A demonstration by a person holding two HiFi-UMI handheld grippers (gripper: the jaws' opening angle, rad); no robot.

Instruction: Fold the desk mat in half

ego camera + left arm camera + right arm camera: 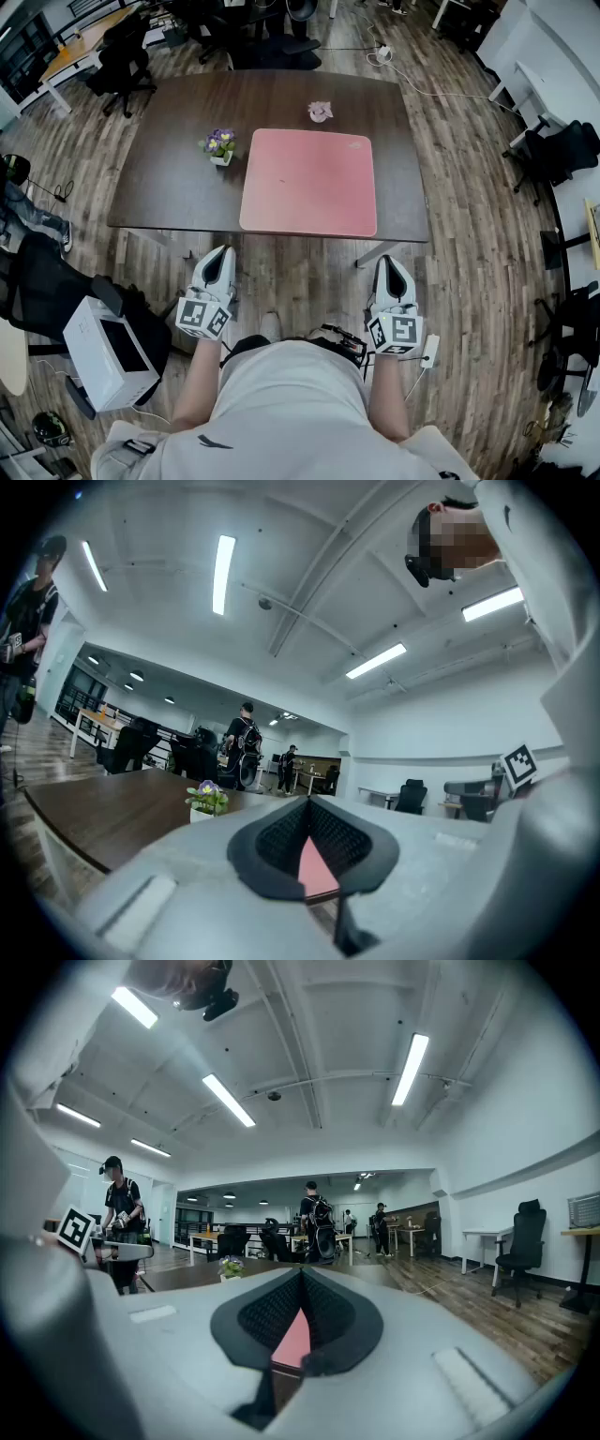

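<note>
A pink square desk mat (309,183) lies flat and unfolded on the dark brown table (169,178), reaching its near edge. Both grippers hang over the floor in front of the person's body, short of the table and apart from the mat. My left gripper (221,253) points at the mat's near left corner and my right gripper (387,261) at its near right corner. In each gripper view the jaws meet at their tips, left gripper (308,803) and right gripper (302,1274), with nothing held. Only a sliver of the desk mat (317,869) (294,1340) shows behind them.
A small potted flower (221,145) stands on the table just left of the mat, and a small pink object (321,112) lies beyond its far edge. A white box (108,352) sits on the floor at the left. Office chairs (127,56) and people stand farther off.
</note>
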